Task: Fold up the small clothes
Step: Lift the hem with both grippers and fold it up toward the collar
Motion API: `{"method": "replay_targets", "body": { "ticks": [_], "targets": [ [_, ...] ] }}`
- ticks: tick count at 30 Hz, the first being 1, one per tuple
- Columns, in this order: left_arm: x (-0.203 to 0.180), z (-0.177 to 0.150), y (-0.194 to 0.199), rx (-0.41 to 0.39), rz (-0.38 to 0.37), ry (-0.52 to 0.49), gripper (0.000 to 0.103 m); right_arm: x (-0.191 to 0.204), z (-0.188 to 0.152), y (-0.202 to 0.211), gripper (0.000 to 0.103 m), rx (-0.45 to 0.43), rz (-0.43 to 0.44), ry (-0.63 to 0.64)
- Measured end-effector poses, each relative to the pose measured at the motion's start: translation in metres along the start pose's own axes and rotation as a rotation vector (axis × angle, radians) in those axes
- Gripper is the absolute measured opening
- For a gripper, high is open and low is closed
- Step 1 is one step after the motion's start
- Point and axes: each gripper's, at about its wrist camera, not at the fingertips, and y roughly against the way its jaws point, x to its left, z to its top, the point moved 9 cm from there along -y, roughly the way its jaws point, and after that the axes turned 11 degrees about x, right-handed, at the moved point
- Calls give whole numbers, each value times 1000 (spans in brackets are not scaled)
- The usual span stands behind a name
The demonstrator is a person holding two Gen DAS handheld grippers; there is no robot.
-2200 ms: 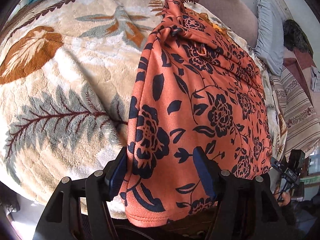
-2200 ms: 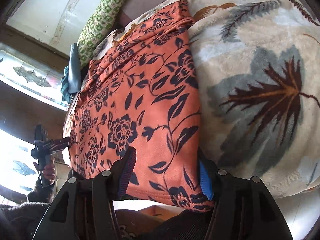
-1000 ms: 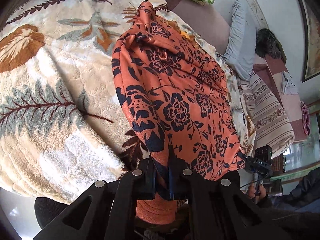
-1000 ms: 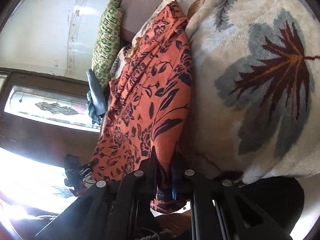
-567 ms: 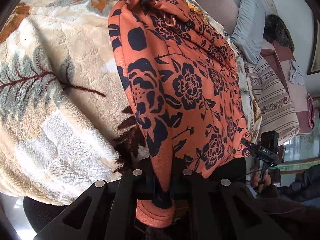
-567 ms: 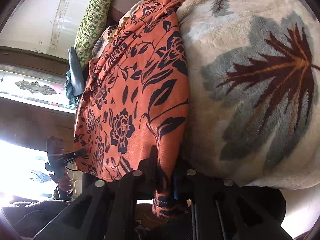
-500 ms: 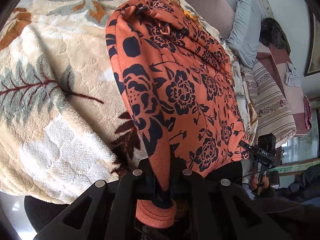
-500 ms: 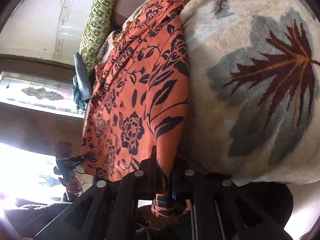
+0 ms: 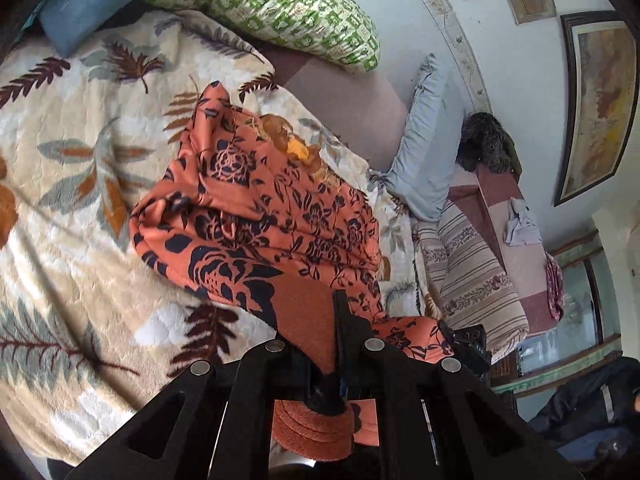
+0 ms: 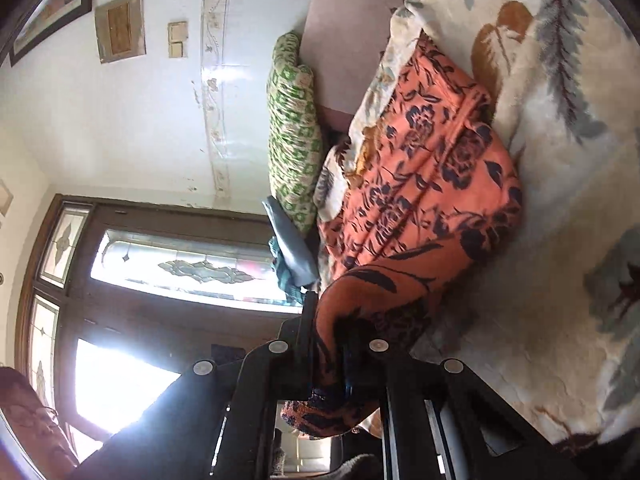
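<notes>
Between my closed left gripper (image 9: pixel 334 344) fingers, the orange floral garment (image 9: pixel 256 216) has lifted off the leaf-print blanket (image 9: pixel 76 184) since a moment ago and bunches toward 12 o'clock, so the fold-over has begun. My right gripper (image 10: pixel 340 344) likewise stays clamped on the hem, both seemingly raised and tilted forward.

Your bed (image 9: pixel 344 96) carries cream leaf-print blanket (image 9: pixel 60 184) across most of top. On blanket lies orange floral garment (image 9: pixel 256 216), bunched in folds. Green checked pillow (image 9: pixel 280 4) and blue pillow (image 9: pixel 92 4) lie at far edge, grey pillow (image 9: pixel 424 152) beside wall.
</notes>
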Motion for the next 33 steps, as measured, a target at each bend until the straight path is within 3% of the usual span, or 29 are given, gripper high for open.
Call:
{"method": "replay_targets", "body": {
  "ticks": [8, 13, 18, 20, 22, 24, 26, 28, 31, 33],
  "targets": [
    [24, 108, -40, -68, 58, 78, 7, -12, 108, -25, 10, -138, 76, -72],
    [69, 160, -100, -11, 178, 223, 7, -51, 164, -46, 13, -176, -14, -137],
    [107, 180, -140, 38, 269, 362, 7, -88, 207, -68, 16, -186, -108, -208],
    [111, 183, -151, 63, 258, 411, 7, -102, 214, -72, 19, -185, -179, -241],
    [107, 188, -154, 77, 249, 403, 8, -102, 215, -74, 20, -167, -186, -241],
    [95, 191, -150, 82, 212, 366, 9, -95, 213, -69, 31, -161, -183, -213],
    [88, 194, -141, 79, 179, 327, 11, -87, 212, -53, 49, -207, -192, -190],
    [81, 189, -131, 82, 166, 298, 15, -80, 210, -35, 53, -248, -173, -190],
    [70, 173, -104, 34, 168, 241, 28, -66, 198, -29, 53, -217, -155, -156],
    [63, 160, -94, 6, 123, 224, 36, -61, 183, -38, 57, -162, -164, -125]
  ]
}}
